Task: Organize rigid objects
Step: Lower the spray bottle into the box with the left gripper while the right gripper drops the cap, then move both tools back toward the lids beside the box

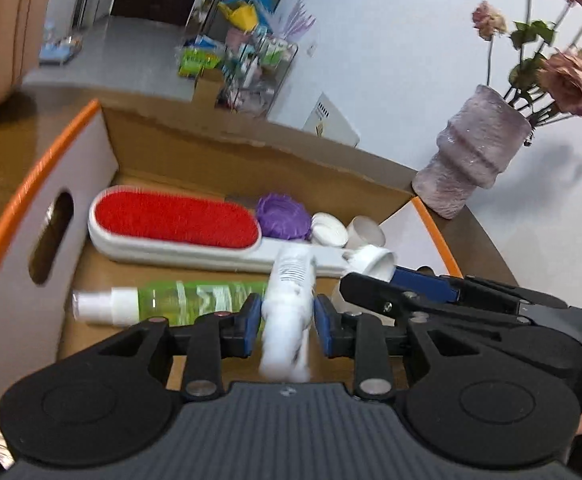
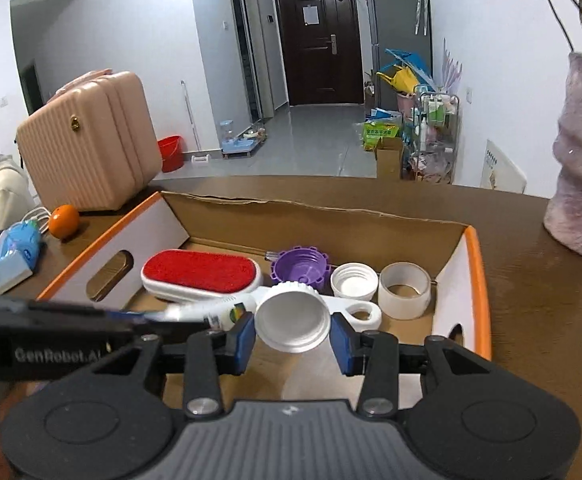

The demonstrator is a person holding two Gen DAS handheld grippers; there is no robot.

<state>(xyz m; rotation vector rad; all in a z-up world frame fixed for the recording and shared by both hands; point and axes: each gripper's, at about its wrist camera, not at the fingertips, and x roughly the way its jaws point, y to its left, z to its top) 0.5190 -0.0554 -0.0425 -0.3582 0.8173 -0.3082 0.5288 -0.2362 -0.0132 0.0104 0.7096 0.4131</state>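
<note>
Nearest in the left wrist view, a white tube (image 1: 289, 308) is seen between the blue pads of the left gripper (image 1: 285, 326), blurred by motion, so its label cannot be read; the pads sit just off its sides, and whether it is clamped cannot be told. In the right wrist view, a white cap (image 2: 293, 322) is framed between the pads of the right gripper (image 2: 293, 338); small gaps show on both sides, so a firm grip cannot be confirmed. The tube's far end appears joined to that cap, though the joint is hidden behind the left gripper's arm.

Both are held over the cardboard box (image 2: 311, 212), whose near wall is cut off by the grippers. Inside, a green spray bottle (image 1: 171, 300) is partly covered by the left fingers. Beyond it lies a red lint brush (image 2: 203, 274), its handle partly masked by the cap. Further back, a purple lid (image 2: 301, 266), a white lid (image 2: 354, 280) and a tape roll (image 2: 405, 290) are lined up.

Past the box, a vase (image 1: 475, 152) stands on the table (image 2: 531, 280), its flowers cropped. A pink suitcase (image 2: 87, 144) and an orange (image 2: 64, 221) are seen far left.
</note>
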